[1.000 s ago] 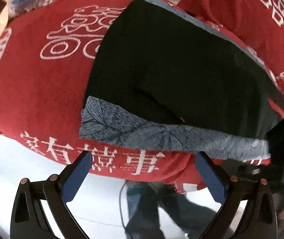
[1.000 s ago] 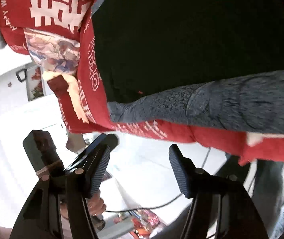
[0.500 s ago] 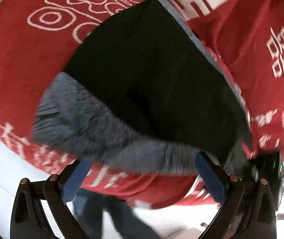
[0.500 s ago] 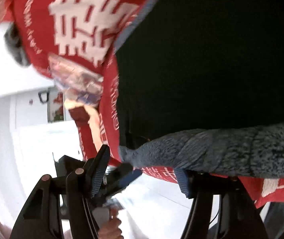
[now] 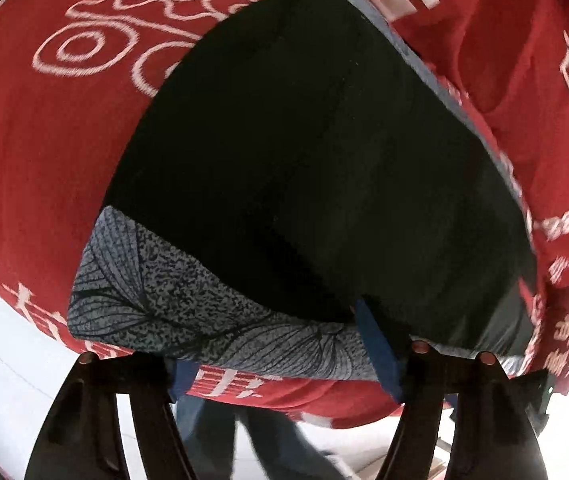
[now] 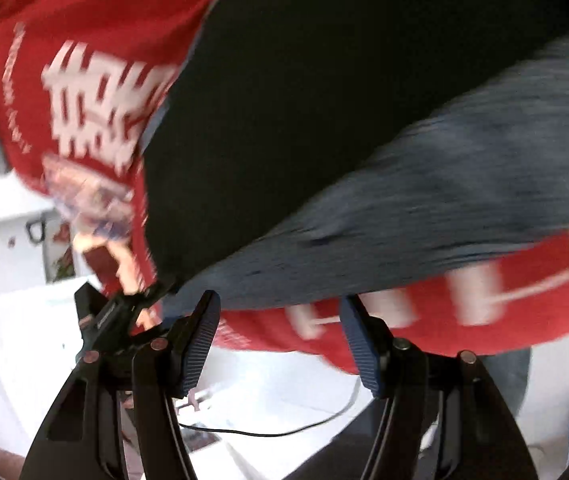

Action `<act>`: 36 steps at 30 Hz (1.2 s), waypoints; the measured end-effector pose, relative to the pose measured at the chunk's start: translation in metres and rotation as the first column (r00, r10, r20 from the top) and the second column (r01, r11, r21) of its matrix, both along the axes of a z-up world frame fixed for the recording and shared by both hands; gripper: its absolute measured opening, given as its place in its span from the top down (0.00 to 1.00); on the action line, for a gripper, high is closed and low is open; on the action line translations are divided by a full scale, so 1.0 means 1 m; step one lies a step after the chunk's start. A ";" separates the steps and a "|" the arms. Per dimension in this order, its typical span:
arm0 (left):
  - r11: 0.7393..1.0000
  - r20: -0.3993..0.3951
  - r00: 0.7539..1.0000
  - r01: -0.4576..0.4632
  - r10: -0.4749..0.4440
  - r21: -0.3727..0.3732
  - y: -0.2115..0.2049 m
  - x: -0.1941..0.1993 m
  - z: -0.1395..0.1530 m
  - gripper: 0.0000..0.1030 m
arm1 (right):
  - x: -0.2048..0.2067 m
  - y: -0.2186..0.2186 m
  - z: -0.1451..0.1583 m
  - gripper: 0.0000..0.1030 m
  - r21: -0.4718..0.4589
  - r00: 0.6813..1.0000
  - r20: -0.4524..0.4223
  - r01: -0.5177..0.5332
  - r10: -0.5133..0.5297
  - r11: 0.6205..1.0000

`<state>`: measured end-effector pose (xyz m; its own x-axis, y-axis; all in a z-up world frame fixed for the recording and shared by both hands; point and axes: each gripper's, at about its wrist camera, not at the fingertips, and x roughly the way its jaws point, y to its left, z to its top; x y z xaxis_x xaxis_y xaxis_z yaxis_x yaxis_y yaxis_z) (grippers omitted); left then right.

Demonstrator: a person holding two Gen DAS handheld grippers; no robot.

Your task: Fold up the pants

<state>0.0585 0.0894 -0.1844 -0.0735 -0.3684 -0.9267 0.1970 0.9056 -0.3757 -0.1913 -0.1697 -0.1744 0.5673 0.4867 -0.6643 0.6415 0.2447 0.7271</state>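
From the left wrist, the pants (image 5: pixel 324 168) lie flat on the red cloth (image 5: pixel 44 160). The left gripper (image 5: pixel 280 354) straddles the grey hem (image 5: pixel 188 312), fingers wide, one pad above and one below; it may pinch the cloth too.

From the right wrist, blurred, the right gripper (image 6: pixel 278 342) gapes just short of the hem (image 6: pixel 424 216); a rushed close could miss.

One pants (image 5: pixel 316 168), one red cloth (image 5: pixel 44 160), two grippers: left gripper (image 5: pixel 280 356), right gripper (image 6: pixel 280 340)
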 end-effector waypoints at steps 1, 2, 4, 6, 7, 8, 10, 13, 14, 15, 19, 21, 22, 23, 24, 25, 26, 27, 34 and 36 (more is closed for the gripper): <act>1.000 0.002 1.000 0.014 -0.014 0.010 -0.002 -0.001 0.000 0.30 | -0.007 -0.005 -0.001 0.35 0.017 0.999 0.006 0.032 -0.032 0.999; 1.000 0.004 1.000 0.024 -0.024 0.019 -0.004 -0.001 0.001 0.30 | -0.011 -0.010 -0.002 0.35 0.031 0.998 0.013 0.063 -0.063 0.998; 0.999 0.003 1.000 0.030 -0.030 0.033 -0.005 -0.002 0.000 0.30 | -0.013 -0.012 -0.003 0.35 0.041 0.995 0.014 0.097 -0.098 0.994; 0.999 0.004 1.000 0.025 -0.025 0.044 -0.006 -0.002 -0.001 0.30 | -0.016 -0.009 0.000 0.35 0.032 0.991 0.020 0.131 -0.132 0.991; 0.999 0.004 1.000 0.024 -0.025 0.048 -0.006 -0.003 -0.001 0.30 | -0.020 -0.006 0.000 0.35 0.031 0.988 0.022 0.152 -0.153 0.988; 0.998 0.004 1.000 0.027 -0.027 0.052 -0.007 -0.004 -0.001 0.30 | -0.024 -0.005 -0.002 0.36 0.039 0.986 0.019 0.162 -0.163 0.986; 0.997 0.006 0.999 0.037 -0.037 0.064 -0.015 -0.004 -0.003 0.30 | -0.029 -0.004 -0.006 0.38 0.058 0.980 0.026 0.194 -0.196 0.979; 0.999 0.010 1.000 0.019 -0.019 0.036 -0.015 -0.002 0.000 0.30 | -0.027 -0.012 -0.002 0.44 0.073 0.972 0.080 0.215 -0.220 0.974; 1.000 0.012 1.000 0.012 -0.012 0.025 -0.016 -0.001 0.001 0.30 | -0.022 -0.016 0.003 0.46 0.072 0.968 0.114 0.215 -0.222 0.974; 1.000 0.011 1.000 0.005 -0.005 0.008 -0.015 -0.001 0.001 0.30 | -0.016 -0.021 0.007 0.47 0.061 0.966 0.142 0.208 -0.215 0.976; 1.000 0.006 1.000 0.003 -0.003 0.011 -0.008 -0.001 -0.006 0.43 | -0.010 -0.024 -0.001 0.52 0.058 0.979 0.111 0.167 -0.173 0.984; 1.000 0.007 1.000 0.001 -0.001 0.010 -0.005 0.001 -0.005 0.60 | -0.018 -0.021 -0.011 0.75 0.086 0.978 0.078 0.188 -0.195 0.978; 1.000 0.004 1.000 0.001 -0.001 0.014 -0.002 0.002 -0.006 0.65 | -0.021 -0.021 -0.015 0.93 0.096 0.976 0.051 0.207 -0.212 0.974; 1.000 -0.003 1.000 -0.007 0.007 0.002 0.002 0.003 -0.007 0.69 | -0.023 -0.023 -0.018 0.93 0.111 0.972 0.042 0.224 -0.229 0.968; 0.999 -0.020 1.000 -0.024 0.024 -0.022 0.007 0.005 -0.007 0.75 | -0.022 -0.023 -0.016 0.93 0.107 0.973 0.040 0.223 -0.229 0.969; 0.999 -0.034 0.999 -0.036 0.035 -0.035 0.010 0.006 -0.006 0.75 | -0.017 -0.024 -0.008 0.93 0.073 0.979 0.038 0.195 -0.198 0.978; 0.998 -0.043 0.998 -0.046 0.044 -0.048 0.012 0.007 -0.003 0.75 | -0.011 -0.025 0.001 0.93 0.039 0.986 0.039 0.161 -0.163 0.986; 0.997 -0.037 0.998 -0.046 0.044 -0.056 0.011 0.008 0.004 0.75 | -0.005 -0.027 0.010 0.93 0.016 0.990 0.042 0.134 -0.135 0.991; 0.990 0.075 0.993 -0.081 0.090 -0.119 -0.018 0.034 0.073 0.75 | 0.073 -0.078 0.085 0.93 -0.100 0.989 0.133 -0.055 0.068 0.993; 0.984 0.110 0.987 -0.099 0.116 -0.146 -0.031 0.051 0.090 0.75 | 0.107 -0.101 0.102 0.93 -0.135 0.979 0.158 -0.107 0.128 0.985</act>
<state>0.1094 0.0581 -0.0941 0.0804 -0.4950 -0.8652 0.1516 0.8640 -0.4802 -0.0846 -0.2705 -0.0725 0.6181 0.4757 -0.6258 0.4761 0.4069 0.7796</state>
